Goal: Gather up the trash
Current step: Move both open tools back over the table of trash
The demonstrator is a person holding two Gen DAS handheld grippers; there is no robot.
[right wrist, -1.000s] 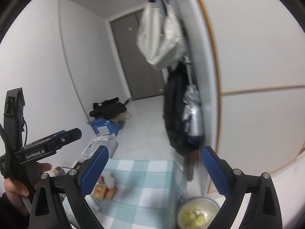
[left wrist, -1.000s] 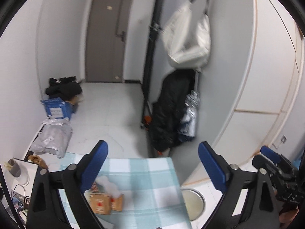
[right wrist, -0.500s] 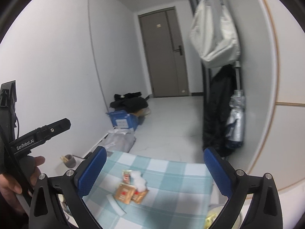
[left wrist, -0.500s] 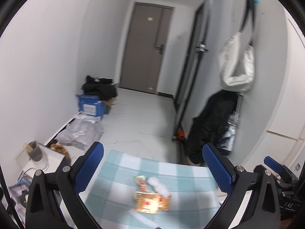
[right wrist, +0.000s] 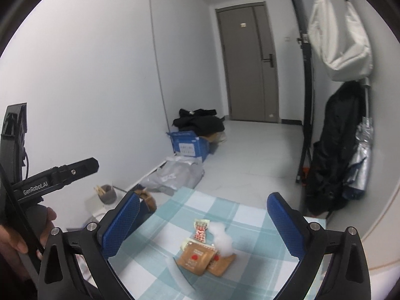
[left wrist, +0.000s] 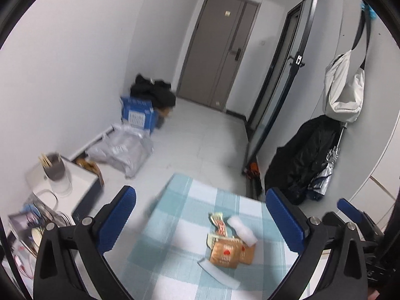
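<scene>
A small heap of trash lies on the table's teal checked cloth (left wrist: 175, 225): two brown sachets (left wrist: 225, 252), a red-and-white wrapper (left wrist: 218, 225), a white foam piece (left wrist: 241, 228) and a white paper strip (left wrist: 217, 272). My left gripper (left wrist: 201, 221) hovers above and short of the heap, open wide, with nothing between its blue pads. The right wrist view shows the same brown sachets (right wrist: 195, 257), wrapper (right wrist: 201, 231) and foam piece (right wrist: 222, 237). My right gripper (right wrist: 202, 225) is open and empty above them. The left gripper's body (right wrist: 55, 175) shows at the left, held by a hand (right wrist: 12, 240).
A low side table (left wrist: 82, 182) with a grey cup (left wrist: 53, 166) of sticks stands left of the cloth. On the floor beyond lie a grey plastic bag (left wrist: 122, 147), a blue box (left wrist: 137, 115) and dark clothes (left wrist: 155, 92). A black coat (left wrist: 305, 160) and a white bag (left wrist: 342, 95) hang on the right.
Both grippers have swung across and dipped towards the table. The trash heap now sits between the pads in both views, and the metal bowl at the lower right has left view.
</scene>
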